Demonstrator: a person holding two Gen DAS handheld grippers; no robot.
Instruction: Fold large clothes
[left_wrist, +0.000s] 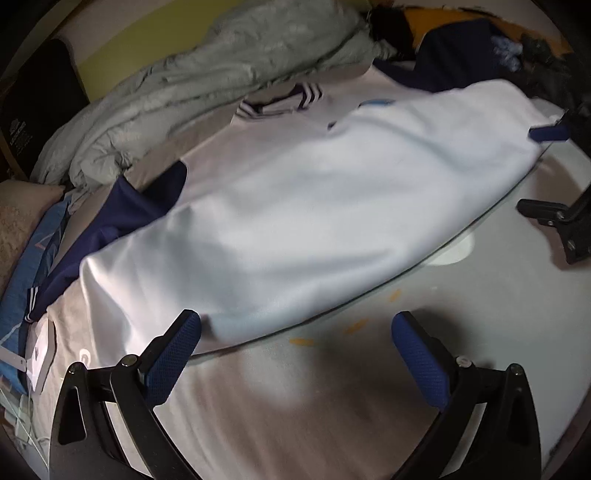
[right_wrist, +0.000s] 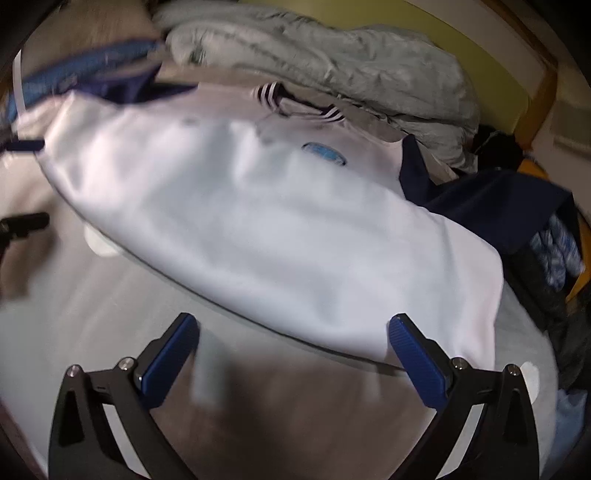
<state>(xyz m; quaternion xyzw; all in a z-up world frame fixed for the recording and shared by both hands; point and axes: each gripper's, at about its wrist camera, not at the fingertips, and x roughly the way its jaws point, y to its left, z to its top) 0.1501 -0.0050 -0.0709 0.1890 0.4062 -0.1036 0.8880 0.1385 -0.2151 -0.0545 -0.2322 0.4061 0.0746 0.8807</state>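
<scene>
A white shirt (left_wrist: 295, 206) with navy sleeves (left_wrist: 122, 210), a striped collar (left_wrist: 280, 99) and a small blue logo lies flat on the bed sheet (left_wrist: 332, 387). Just short of the hem's left end, my left gripper (left_wrist: 295, 325) stands open, with only sheet between its blue pads (left_wrist: 173, 362). At the right edge of this view my right gripper (left_wrist: 543, 171) is also open, beside the hem's other end. In the right wrist view the shirt (right_wrist: 280, 229) fills the middle. My right gripper (right_wrist: 293, 325) is open at the hem, one pad (right_wrist: 417, 362) over the hem's corner. My left gripper (right_wrist: 26, 182) shows at the far left.
A bunched grey blanket (left_wrist: 192, 88) lies behind the shirt against a yellow-green headboard (right_wrist: 491, 51). Dark and orange clothes (left_wrist: 461, 48) are piled at one side. A blue item (left_wrist: 33, 266) and a pillow (left_wrist: 18, 218) sit at the other.
</scene>
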